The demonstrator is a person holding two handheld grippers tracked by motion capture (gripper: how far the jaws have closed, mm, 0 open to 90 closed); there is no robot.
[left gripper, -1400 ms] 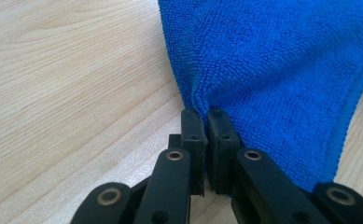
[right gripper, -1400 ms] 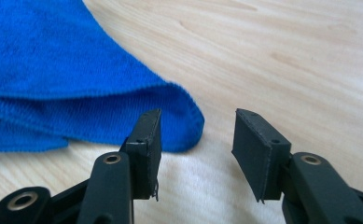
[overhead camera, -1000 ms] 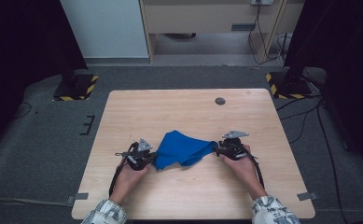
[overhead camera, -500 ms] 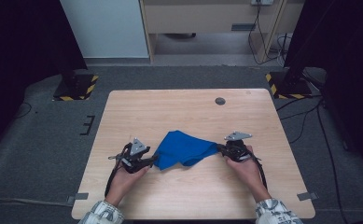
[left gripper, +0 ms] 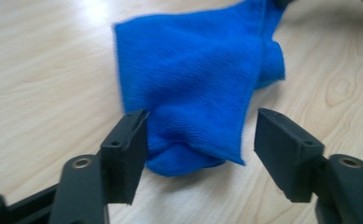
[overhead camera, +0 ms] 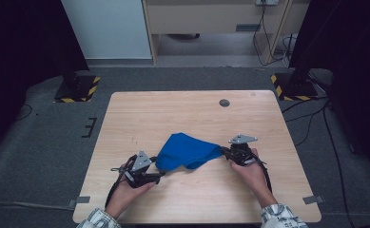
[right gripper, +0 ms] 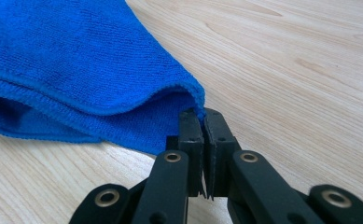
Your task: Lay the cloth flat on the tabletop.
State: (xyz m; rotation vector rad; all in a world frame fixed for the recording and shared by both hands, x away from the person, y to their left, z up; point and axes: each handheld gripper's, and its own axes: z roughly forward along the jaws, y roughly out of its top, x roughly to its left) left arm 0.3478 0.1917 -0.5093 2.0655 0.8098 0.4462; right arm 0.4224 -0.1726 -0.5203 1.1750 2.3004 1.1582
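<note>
A blue cloth (overhead camera: 187, 151) lies bunched near the middle front of the wooden table (overhead camera: 192, 114). My right gripper (overhead camera: 226, 153) is shut on the cloth's right corner (right gripper: 195, 100), its jaws pressed together over the hem, lifting that edge slightly. My left gripper (overhead camera: 161, 174) is open at the cloth's left end; in the left gripper view the folded cloth (left gripper: 198, 84) lies between and just beyond the two spread jaws, and the left gripper (left gripper: 200, 140) does not pinch it.
A small dark round hole (overhead camera: 224, 102) sits in the table near its far edge. Black stands with yellow-striped bases (overhead camera: 78, 88) flank the table on the floor, with cables at the right. Bare wood surrounds the cloth.
My left gripper has drawn back toward the front-left and now stands open off the cloth's left end. The right gripper has stayed shut on its corner, shifting slightly right.
</note>
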